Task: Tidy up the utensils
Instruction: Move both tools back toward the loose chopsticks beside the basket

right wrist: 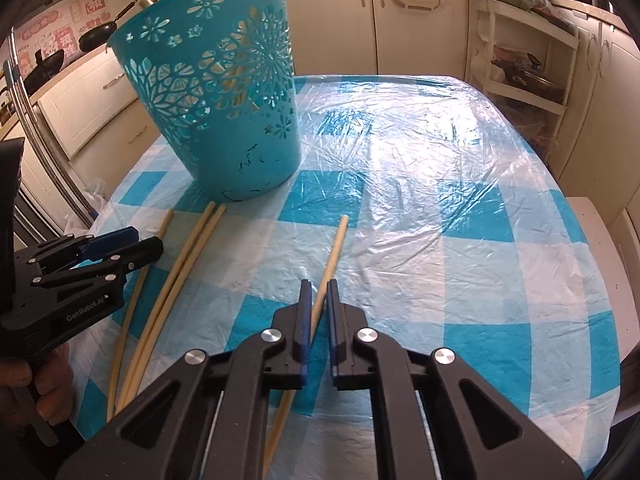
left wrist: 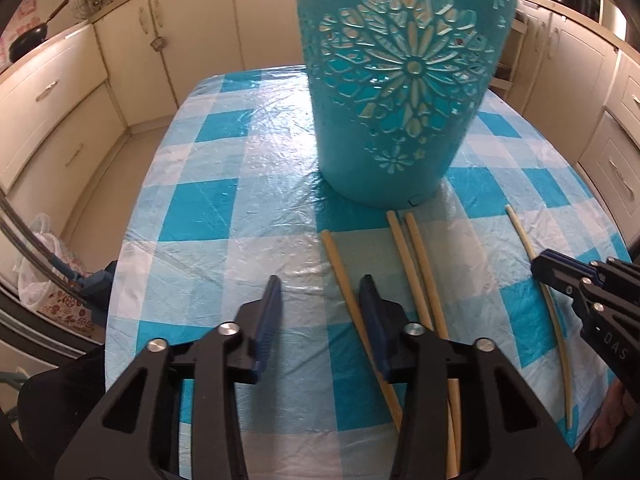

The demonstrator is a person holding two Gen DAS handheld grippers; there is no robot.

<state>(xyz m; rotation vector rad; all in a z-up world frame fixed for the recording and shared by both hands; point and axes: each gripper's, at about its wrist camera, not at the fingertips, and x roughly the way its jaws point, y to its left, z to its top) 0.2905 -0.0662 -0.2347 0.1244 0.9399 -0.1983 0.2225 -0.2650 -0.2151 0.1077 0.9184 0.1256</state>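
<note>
A teal cut-out basket (left wrist: 400, 80) (right wrist: 224, 120) stands upright on the checked table. Several pale wooden chopsticks lie in front of it. In the left wrist view my left gripper (left wrist: 320, 284) is open over the leftmost chopstick (left wrist: 340, 268), which lies between the fingers close to the right one, and neither pad presses on it. A pair of chopsticks (left wrist: 416, 256) lies just to the right. My right gripper (right wrist: 319, 286) is shut on a single chopstick (right wrist: 336, 240) further right, and appears as the right gripper (left wrist: 538, 268) at that view's right edge. The left gripper (right wrist: 144, 240) shows at the far left.
The table (right wrist: 440, 200) wears a blue-and-white checked cloth under crinkled plastic film. Cream kitchen cabinets (left wrist: 80, 92) surround it. A pan (left wrist: 28, 38) sits on the left counter. A white shelf rack (right wrist: 528, 60) stands at the back right. A hand (right wrist: 24, 384) holds the left gripper.
</note>
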